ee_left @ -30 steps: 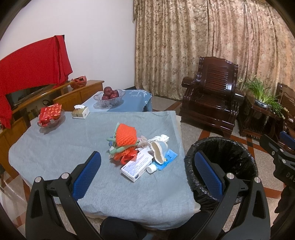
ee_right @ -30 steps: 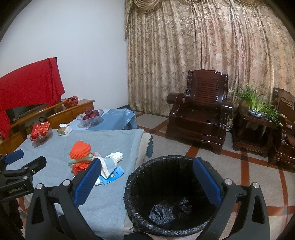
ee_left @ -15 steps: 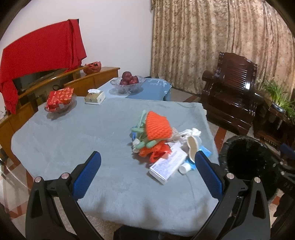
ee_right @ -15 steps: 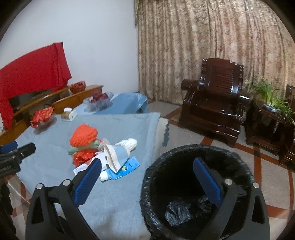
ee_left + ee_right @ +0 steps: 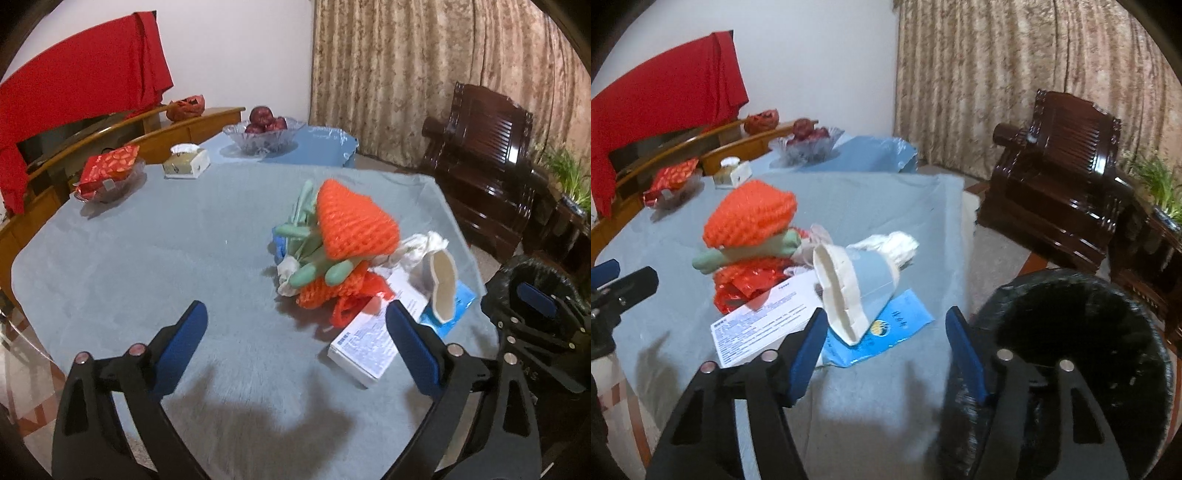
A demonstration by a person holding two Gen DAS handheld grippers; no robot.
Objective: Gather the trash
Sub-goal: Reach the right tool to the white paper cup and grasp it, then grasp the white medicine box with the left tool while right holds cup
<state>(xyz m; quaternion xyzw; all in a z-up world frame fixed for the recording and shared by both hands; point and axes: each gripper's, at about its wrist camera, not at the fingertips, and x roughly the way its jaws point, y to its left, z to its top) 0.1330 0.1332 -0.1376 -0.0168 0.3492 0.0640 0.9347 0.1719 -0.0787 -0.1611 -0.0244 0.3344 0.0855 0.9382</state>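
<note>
Trash [image 5: 354, 258] is lying heaped on the table [image 5: 147, 266] beside the bin [image 5: 1071, 350]. Both the left gripper [image 5: 295, 328] and right gripper [image 5: 884, 328] are now closing in on the table, fingers apart and empty, so the first pickup is probably imminent.

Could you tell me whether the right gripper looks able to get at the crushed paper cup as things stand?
Probably yes: the right gripper is open and the crushed paper cup lies just ahead on top of the pile, nothing between them.
</note>
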